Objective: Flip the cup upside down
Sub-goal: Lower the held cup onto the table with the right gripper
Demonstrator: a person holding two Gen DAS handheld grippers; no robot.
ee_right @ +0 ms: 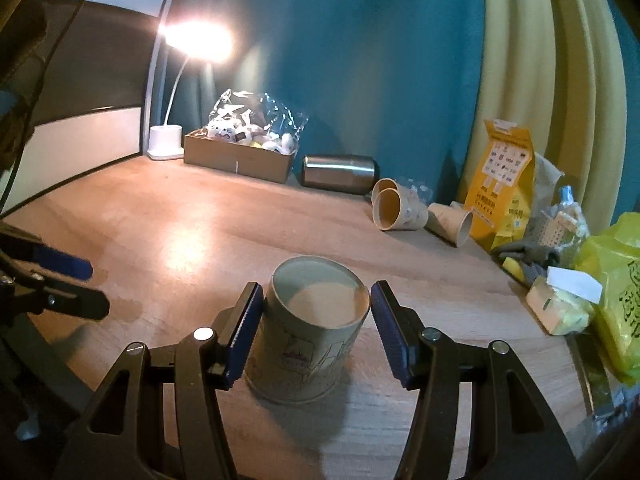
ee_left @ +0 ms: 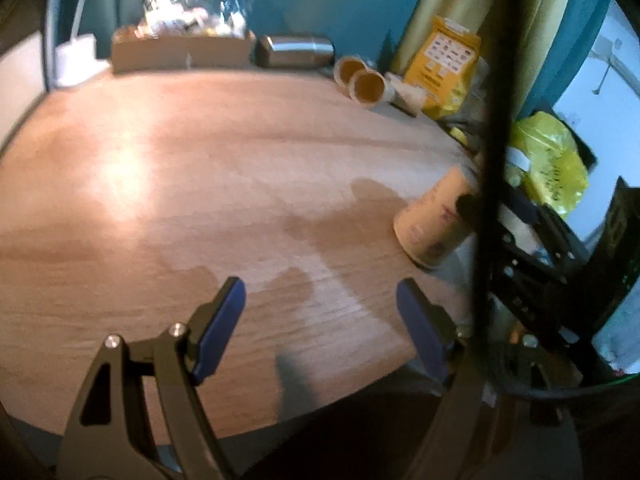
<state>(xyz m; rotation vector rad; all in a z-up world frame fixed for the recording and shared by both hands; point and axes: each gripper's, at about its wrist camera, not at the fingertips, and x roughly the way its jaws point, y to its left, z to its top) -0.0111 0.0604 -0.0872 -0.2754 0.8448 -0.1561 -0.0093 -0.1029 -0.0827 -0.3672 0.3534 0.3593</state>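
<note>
Right wrist view: the right gripper (ee_right: 316, 330) stands with its jaws wide apart on either side of the cup (ee_right: 310, 330), which rests on the table (ee_right: 168, 216) rim down, its closed base facing up. The left pad (ee_right: 242, 334) lies against or just beside the cup wall; contact cannot be confirmed. The right pad (ee_right: 390, 334) stands clear of the wall with a visible gap, so the cup is not clamped. The print on the cup is too small to read. At the left edge of this view, the left gripper (ee_right: 60, 284) is cut off by the frame and only one blue pad and part of the black linkage show. Along the far wall sit a lamp (ee_right: 164, 144), a box (ee_right: 240, 158) holding a clear bag, a steel flask (ee_right: 340, 172) lying on its side, and spare cups (ee_right: 396, 206) also on their sides. A yellow carton (ee_right: 504, 180) and a yellow bag (ee_right: 616, 292) stand at the right, the bag cut off by the lens edge. Left wrist view: the left gripper (ee_left: 320, 328) hangs wide open over bare table (ee_left: 160, 160) and holds nothing. The cup (ee_left: 434, 220) appears at the right, blurred and partly hidden behind a dark cable (ee_left: 494, 140) and the right gripper (ee_left: 520, 232), whose jaws cannot be made out from this side.
</note>
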